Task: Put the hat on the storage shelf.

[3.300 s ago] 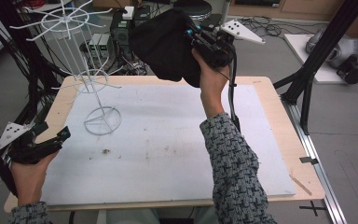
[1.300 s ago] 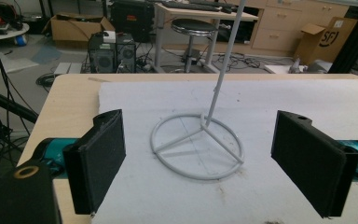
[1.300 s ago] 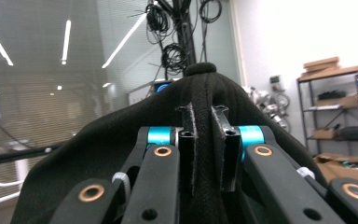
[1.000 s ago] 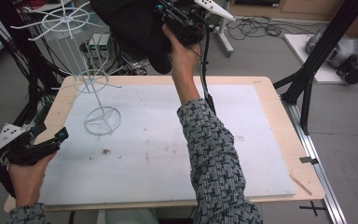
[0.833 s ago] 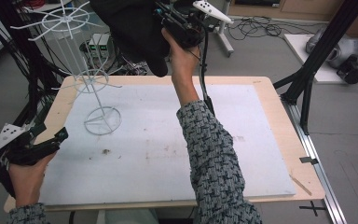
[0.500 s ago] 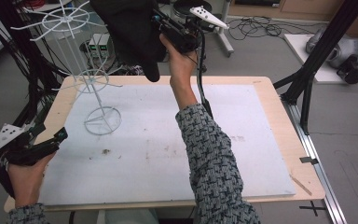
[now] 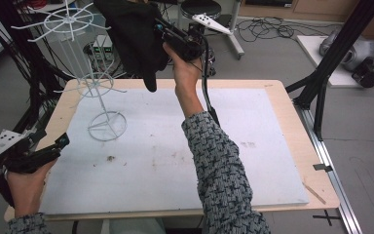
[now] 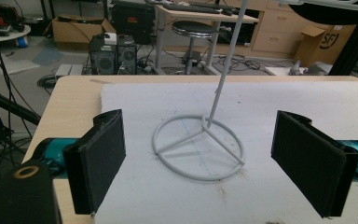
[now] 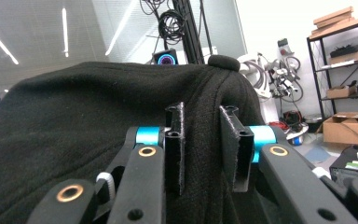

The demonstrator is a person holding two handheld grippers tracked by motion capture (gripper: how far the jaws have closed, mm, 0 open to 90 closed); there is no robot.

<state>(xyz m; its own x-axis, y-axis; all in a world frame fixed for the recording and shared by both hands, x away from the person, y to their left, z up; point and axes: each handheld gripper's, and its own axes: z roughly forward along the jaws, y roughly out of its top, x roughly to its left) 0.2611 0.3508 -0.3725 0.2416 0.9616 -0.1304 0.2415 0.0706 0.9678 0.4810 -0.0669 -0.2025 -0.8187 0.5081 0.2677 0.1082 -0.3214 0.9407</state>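
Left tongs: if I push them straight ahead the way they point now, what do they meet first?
Most likely the ring base of the white wire stand: it lies centred between the open left tongs, just ahead on the white mat. Depth is hard to judge.

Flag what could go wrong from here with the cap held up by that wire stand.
1. The right gripper pinches just a fold of the black cap; it could slip out.
2. The white wire stand looks light, and the left gripper is open, not bracing it; a nudge from the cap could tip it.
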